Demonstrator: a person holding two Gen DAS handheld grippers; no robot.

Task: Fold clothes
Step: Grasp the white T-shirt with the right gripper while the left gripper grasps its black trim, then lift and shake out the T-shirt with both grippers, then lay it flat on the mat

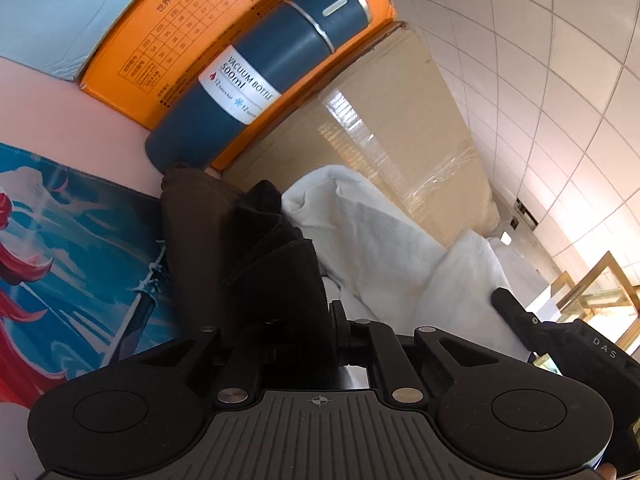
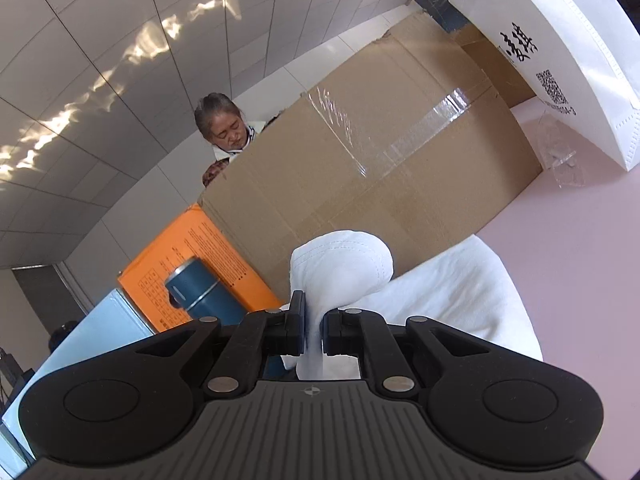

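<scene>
The right tongs [image 2: 314, 330] were clamped on a bunched fold of the white garment [image 2: 448, 300], which trailed rightward onto the pink surface [image 2: 580, 280]. The left tongs [image 1: 296, 344] pinched a dark garment [image 1: 276, 264] rising straight ahead, its long axis running toward the vacuum bottle [image 1: 256, 76].

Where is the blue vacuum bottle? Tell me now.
The blue vacuum bottle stands against the orange box, in the left wrist view's upper middle, beside the cardboard box.
</scene>
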